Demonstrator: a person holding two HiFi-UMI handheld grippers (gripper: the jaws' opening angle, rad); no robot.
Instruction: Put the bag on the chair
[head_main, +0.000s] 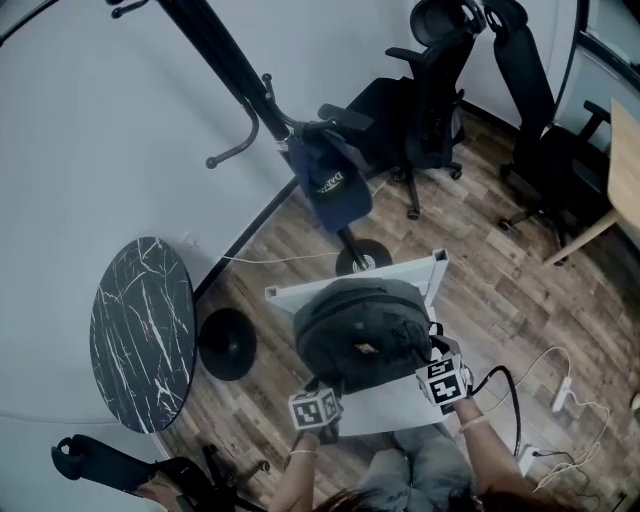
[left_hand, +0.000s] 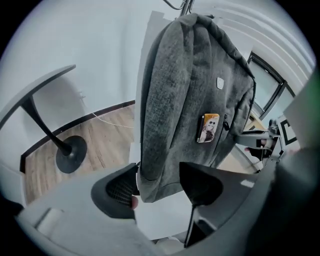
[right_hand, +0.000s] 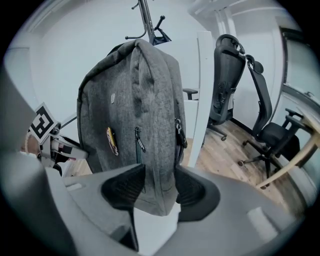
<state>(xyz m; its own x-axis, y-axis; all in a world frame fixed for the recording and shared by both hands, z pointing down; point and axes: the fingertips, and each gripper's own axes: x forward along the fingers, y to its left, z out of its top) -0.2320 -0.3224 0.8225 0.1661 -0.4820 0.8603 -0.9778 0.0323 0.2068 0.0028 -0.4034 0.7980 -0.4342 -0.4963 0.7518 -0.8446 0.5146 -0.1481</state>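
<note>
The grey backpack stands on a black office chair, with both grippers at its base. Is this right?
No. The grey backpack stands on the white chair, not a black one, with the left gripper and right gripper at its base. The head view shows it.

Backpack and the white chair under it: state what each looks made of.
Backpack: grey heathered woven fabric with a matte finish, judging by its flecked, softly creased surface. Chair: smooth, rigid white panels with a slight sheen, probably painted metal or plastic; the look leaves it open.

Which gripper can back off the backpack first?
Left, likely: the left gripper shows a gap beside the backpack corner; on the right gripper the pads hug both sides.
</note>
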